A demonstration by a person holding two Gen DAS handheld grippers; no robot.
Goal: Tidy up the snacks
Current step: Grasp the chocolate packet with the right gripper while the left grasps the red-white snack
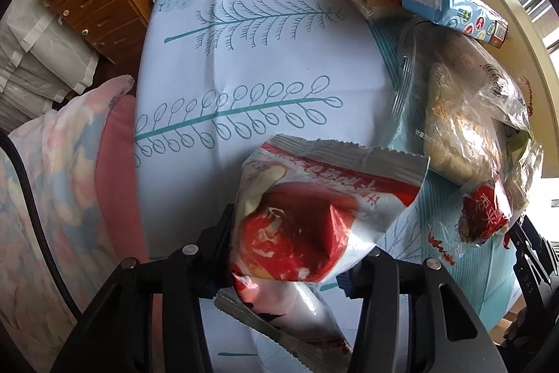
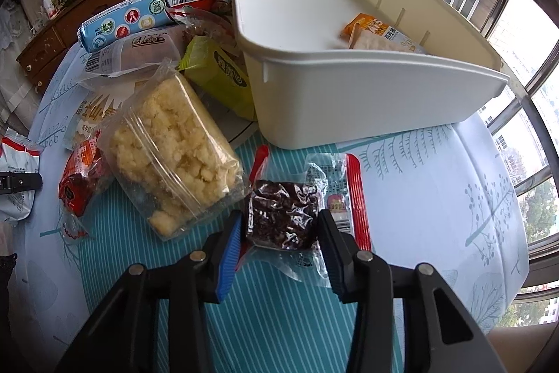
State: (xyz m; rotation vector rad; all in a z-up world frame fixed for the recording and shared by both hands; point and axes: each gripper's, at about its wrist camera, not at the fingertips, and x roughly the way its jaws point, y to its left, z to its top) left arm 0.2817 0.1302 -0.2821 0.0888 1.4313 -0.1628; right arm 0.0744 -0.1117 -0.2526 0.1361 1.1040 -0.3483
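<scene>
The left tool (image 1: pixel 290 254) is clenched on a red-and-white snack bag (image 1: pixel 307 215) above the tabletop (image 1: pixel 251 58), while the right tool (image 2: pixel 279 233) grips a dark snack packet (image 2: pixel 283 215) lying before the white bin (image 2: pixel 349 100).

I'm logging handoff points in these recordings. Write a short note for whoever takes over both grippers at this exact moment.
Left gripper: closed on a red-and-white snack bag, lifted above the tablecloth.
Right gripper: pads against a dark snack pack, which seems to lie on the table.
White bin: stands behind the pile; one orange-labelled packet is inside.
Done: one packet binned.
Left: the two gripped packs, then the clear bag of yellow puffs, green packet, blue-and-red roll, small red pack and the rest of the pile.
</scene>
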